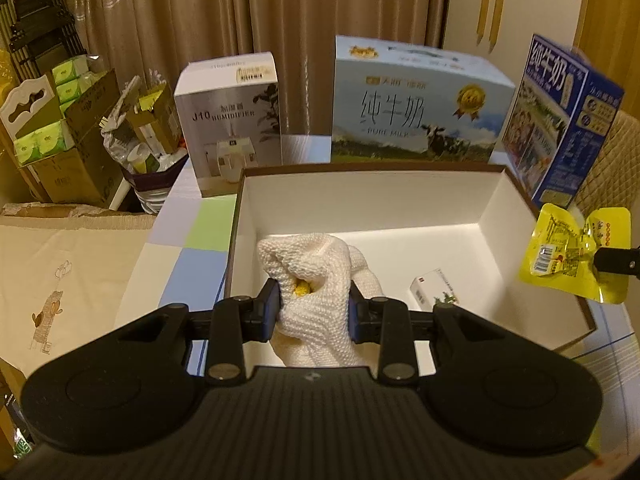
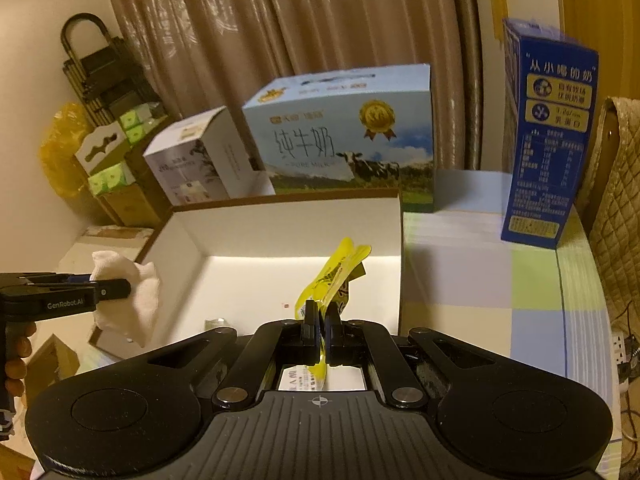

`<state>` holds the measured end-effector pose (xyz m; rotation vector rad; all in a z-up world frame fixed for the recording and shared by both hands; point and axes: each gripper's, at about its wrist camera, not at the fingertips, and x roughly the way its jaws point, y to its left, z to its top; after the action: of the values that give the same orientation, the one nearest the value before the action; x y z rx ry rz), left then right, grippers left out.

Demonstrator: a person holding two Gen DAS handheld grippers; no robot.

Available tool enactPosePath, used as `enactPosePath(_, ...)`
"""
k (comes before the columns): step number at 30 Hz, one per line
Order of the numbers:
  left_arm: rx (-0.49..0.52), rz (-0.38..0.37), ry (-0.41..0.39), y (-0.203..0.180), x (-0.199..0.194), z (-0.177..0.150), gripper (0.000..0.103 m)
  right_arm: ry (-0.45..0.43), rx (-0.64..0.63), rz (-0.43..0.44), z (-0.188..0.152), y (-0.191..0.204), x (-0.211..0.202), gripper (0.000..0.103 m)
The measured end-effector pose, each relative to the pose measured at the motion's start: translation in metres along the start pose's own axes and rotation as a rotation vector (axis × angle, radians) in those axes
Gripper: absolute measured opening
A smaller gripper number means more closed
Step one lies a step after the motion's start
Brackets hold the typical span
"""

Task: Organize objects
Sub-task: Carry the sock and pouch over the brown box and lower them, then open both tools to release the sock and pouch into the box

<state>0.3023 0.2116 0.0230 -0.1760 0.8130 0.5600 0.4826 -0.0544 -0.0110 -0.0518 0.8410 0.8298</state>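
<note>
Both tongs loaded over box (image 1: 500, 204).
Left tongs (image 1: 312, 312) pinch white cloth (image 1: 316, 280); right tongs (image 2: 322, 322) pinch yellow packet (image 2: 340, 272).

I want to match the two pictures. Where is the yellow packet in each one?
Left wrist view: the yellow packet hangs at the far right edge, beside the open box.
Right wrist view: the yellow packet is in the middle, pinched in the right gripper.
Shared landmark: the light blue milk carton behind the box.

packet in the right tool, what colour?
Yellow, with small print and a barcode label. The packet shows best in the left wrist view.
</note>
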Motion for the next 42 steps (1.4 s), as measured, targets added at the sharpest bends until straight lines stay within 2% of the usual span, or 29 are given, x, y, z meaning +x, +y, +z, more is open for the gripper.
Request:
enactPosePath(13, 0.022, 0.007, 0.102, 0.000, 0.046, -0.005, 0.028, 0.072, -0.010, -0.042, -0.008, -0.006, 0.038, 0.000)
enactPosePath(22, 0.028, -0.016, 0.158, 0.000, 0.067, -0.008, 0.033, 0.084, -0.002, -0.052, -0.007, -0.009, 0.050, 0.000)
enactPosePath(24, 0.035, -0.014, 0.158, -0.001, 0.068, -0.008, 0.036, 0.083, -0.001, -0.054, -0.007, -0.009, 0.051, 0.000)
enactPosePath(26, 0.034, -0.013, 0.159, -0.001, 0.069, -0.007, 0.050, 0.081, -0.001, -0.056, -0.007, -0.010, 0.052, 0.000)
enactPosePath(30, 0.031, -0.024, 0.151, -0.001, 0.066, -0.006, 0.054, 0.075, 0.008, -0.055, -0.006, -0.010, 0.053, 0.000)
enactPosePath(32, 0.030, -0.026, 0.144, -0.001, 0.064, -0.005, 0.061, 0.070, 0.009, -0.060, -0.005, -0.009, 0.054, 0.000)
enactPosePath(40, 0.023, -0.040, 0.134, -0.002, 0.059, -0.003, 0.065, 0.030, -0.024, -0.078, -0.001, -0.004, 0.053, 0.000)
enactPosePath(42, 0.020, -0.044, 0.133, -0.001, 0.058, -0.004, 0.067, 0.030, -0.032, -0.074, -0.001, -0.002, 0.052, 0.005)
